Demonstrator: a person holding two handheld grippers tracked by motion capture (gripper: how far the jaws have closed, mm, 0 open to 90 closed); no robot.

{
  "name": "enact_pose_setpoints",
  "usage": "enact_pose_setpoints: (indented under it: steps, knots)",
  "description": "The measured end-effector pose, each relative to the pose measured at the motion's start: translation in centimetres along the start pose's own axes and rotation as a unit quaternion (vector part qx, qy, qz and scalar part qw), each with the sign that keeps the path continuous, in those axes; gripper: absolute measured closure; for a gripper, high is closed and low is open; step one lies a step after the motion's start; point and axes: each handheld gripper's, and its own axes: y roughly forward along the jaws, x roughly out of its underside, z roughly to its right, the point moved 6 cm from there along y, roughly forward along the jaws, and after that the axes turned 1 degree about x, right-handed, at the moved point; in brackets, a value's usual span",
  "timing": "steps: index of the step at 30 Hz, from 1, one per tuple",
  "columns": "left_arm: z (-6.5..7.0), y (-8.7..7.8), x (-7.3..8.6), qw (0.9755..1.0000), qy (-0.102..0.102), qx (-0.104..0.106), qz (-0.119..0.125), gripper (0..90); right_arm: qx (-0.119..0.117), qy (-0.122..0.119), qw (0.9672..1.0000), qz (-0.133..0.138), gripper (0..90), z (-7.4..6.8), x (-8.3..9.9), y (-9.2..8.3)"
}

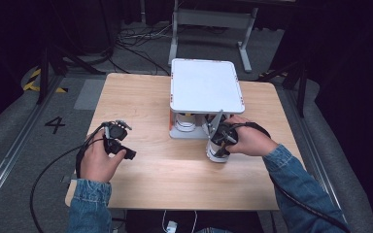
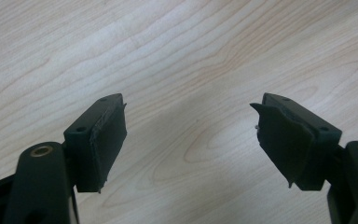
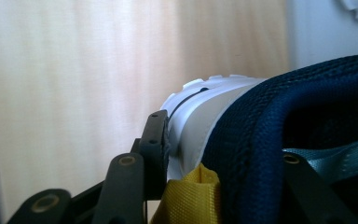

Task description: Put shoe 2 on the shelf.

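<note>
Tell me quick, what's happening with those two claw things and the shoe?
Left gripper open over bare table. Right gripper clamped on shoe, one of its fingers outside the white side, shoe just in front of white rack. Nothing in the way.

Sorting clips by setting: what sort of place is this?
Probably a lab or recording studio, not a home: a lone wooden table on grey carpet, loose cables across the floor, black-and-yellow hazard tape and a floor number 4, with dark surroundings.
</note>
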Motion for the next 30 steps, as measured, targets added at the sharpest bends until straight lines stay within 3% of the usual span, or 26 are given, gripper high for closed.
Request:
enact_pose_setpoints:
  steps: [6, 10, 13, 16, 17, 19, 21, 22, 28, 30]
  knots:
    - [-0.4, -0.3, 0.6, 1.0, -0.008, -0.002, 0.004, 24.5, 0.025, -0.027, 0.9991, -0.023, 59.0, 1.8, -0.4, 1.2]
    - [-0.3, -0.1, 0.4, 1.0, -0.004, -0.003, 0.0, 24.5, 0.066, -0.039, 0.997, 0.01, 46.5, 2.1, -0.5, 0.3]
    - [0.0, -0.1, 0.0, 1.0, 0.003, 0.0, 0.0, 24.5, 0.084, -0.017, 0.9955, 0.042, 43.7, 1.7, -0.5, -1.1]
    - [0.3, 0.1, -0.5, 1.0, 0.007, 0.002, 0.002, 24.5, 0.099, -0.01, 0.9928, 0.068, 42.4, 1.0, -0.4, -2.6]
    - [0.3, 0.1, -0.6, 1.0, 0.009, 0.003, 0.0, 24.5, 0.114, -0.009, 0.9897, 0.087, 41.1, 0.7, -0.2, -3.5]
    - [0.5, 0.3, -0.9, 0.9999, 0.013, 0.004, -0.001, 24.5, 0.122, 0.012, 0.9861, 0.112, 37.2, 0.0, 0.3, -4.6]
    - [0.7, 0.5, -1.4, 0.9998, 0.016, 0.007, -0.003, 24.5, 0.12, 0.064, 0.981, 0.138, 38.4, -0.9, 1.0, -5.8]
    - [0.8, 0.6, -1.6, 0.9998, 0.021, 0.006, -0.003, 24.5, 0.128, 0.076, 0.9788, 0.142, 38.2, -1.2, 1.5, -6.3]
    - [1.5, 1.0, -2.8, 0.9993, 0.035, 0.012, -0.004, 24.5, 0.124, 0.143, 0.9755, 0.112, 39.8, -2.6, 3.4, -6.0]
    - [1.7, 1.1, -3.2, 0.9992, 0.038, 0.011, 0.0, 25.9, 0.128, 0.19, 0.9664, 0.116, 36.7, -2.6, 4.0, -4.9]
